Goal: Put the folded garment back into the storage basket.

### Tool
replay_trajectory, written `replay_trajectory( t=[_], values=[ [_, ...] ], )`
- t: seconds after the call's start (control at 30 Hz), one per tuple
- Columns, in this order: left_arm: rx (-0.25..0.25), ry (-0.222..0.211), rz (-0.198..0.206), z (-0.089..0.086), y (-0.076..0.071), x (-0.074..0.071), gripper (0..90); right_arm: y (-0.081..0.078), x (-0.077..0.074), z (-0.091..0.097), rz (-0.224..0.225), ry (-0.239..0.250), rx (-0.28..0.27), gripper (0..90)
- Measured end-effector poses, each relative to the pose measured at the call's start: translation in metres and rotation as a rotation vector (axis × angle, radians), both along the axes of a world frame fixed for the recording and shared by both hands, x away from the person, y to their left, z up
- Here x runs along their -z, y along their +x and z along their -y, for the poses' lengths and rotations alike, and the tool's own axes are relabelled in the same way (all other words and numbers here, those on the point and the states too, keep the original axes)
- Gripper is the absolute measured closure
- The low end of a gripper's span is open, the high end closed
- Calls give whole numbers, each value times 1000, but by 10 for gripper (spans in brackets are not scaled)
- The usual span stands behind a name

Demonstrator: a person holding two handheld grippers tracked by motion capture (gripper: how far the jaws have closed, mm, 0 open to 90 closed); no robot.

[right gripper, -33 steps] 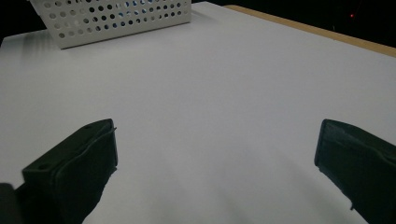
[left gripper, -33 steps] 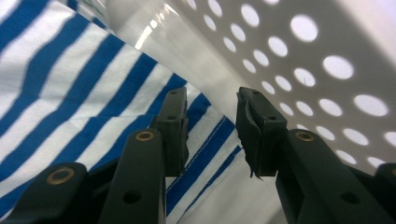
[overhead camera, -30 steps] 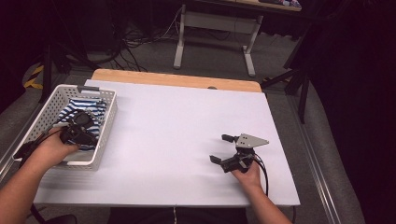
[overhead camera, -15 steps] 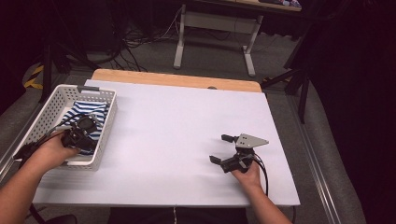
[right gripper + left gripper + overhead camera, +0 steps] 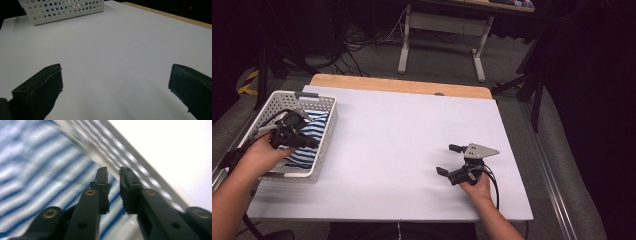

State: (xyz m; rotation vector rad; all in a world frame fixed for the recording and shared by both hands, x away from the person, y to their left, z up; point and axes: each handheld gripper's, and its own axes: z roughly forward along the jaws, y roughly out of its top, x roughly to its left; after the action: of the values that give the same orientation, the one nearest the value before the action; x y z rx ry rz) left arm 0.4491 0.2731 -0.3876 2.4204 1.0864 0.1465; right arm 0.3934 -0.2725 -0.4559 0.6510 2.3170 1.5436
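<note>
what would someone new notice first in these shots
The white perforated basket at the table's left edge, with blue-and-white striped cloth inside and the left gripper low over it, jaws nearly together. Across the bare white table, the right gripper sits wide open near the front right.

white table top point(image 5: 387, 150), bare centre | wooden strip point(image 5: 402, 85) along its far edge | metal-legged desk frame point(image 5: 442, 37) on grey floor beyond | cables point(image 5: 357, 47) tangled on floor, far left | yellow-black tape point(image 5: 248, 82), left edge
</note>
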Motion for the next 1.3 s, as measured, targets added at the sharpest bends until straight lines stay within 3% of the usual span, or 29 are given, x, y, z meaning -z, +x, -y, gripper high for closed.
replay_trajectory(
  t=[0.07, 0.17, 0.23, 0.33, 0.5, 0.57, 0.77, 0.83, 0.97, 1.07, 1.17, 1.3],
  values=[
    [-58, -17, 33, -3, 7, -5, 768, 0, 0, 0, 0, 0, 1, 0],
    [-133, 1, 81, -5, 18, -7, 790, 0, 0, 0, -1, 2, 0, 0],
    [-187, 10, 92, -6, 26, -6, 802, 0, 0, 0, -2, 2, 0, 0],
    [-222, 21, 89, -7, 35, -3, 816, 0, 0, 1, -1, 3, -1, 0],
    [-280, 60, 14, -6, 60, 15, 801, 0, 0, 1, -1, 5, -1, 0],
    [-297, 68, 3, -5, 67, 20, 802, 0, 0, 1, -2, 5, -1, 0],
    [-283, 48, -48, 2, 80, 33, 805, 0, 0, 1, -3, 5, -2, 0],
    [-263, 54, -93, 8, 83, 37, 805, 0, 0, 0, -5, 6, -5, 0],
    [-233, 105, -112, 18, 87, 42, 800, 0, 0, 0, -3, 5, -8, 0],
    [-232, 89, -120, 19, 86, 42, 799, 0, 0, 0, -3, 6, -6, 0],
    [-224, 68, -108, 17, 83, 36, 793, 0, 0, 0, -3, 5, -6, 0],
    [-218, 19, -47, 16, 72, 22, 778, 0, 0, 0, -3, 1, -7, 0]
  ],
)
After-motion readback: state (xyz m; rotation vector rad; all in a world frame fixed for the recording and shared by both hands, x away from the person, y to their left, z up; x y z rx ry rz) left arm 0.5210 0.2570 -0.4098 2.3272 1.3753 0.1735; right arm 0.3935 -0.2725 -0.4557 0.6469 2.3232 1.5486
